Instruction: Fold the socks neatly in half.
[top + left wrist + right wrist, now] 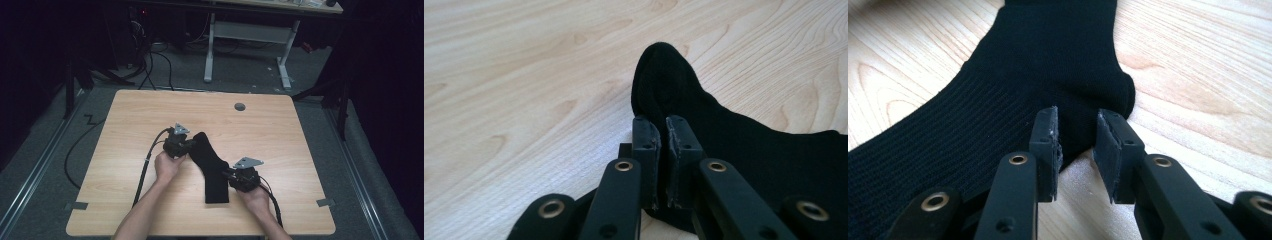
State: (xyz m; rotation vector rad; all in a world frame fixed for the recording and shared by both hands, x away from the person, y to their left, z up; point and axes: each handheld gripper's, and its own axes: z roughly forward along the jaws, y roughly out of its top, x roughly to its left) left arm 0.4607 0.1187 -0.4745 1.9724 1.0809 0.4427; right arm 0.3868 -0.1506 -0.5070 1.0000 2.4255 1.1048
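From above I see a black sock [212, 167] lying bent on the wooden table [280, 130], its toe end pointing up and left and its leg running down toward my edge of the table. My left gripper [186, 146] sits at the toe end, and my right gripper [231, 175] comes in at the heel from the other side. That view is too far off to show what the jaws are doing.

The left gripper view settles it for that side: my left gripper [663, 131] is clenched, the two pads nearly together, with the edge of the sock [724, 135] pinched between them just behind the rounded toe.

The right gripper view shows something the high one hides: my right gripper [1078, 125] has its jaws partly apart, straddling the edge of the sock [1048, 65] beside the heel bump. A gap shows at the right-hand pad, so I am not yet gripping there.
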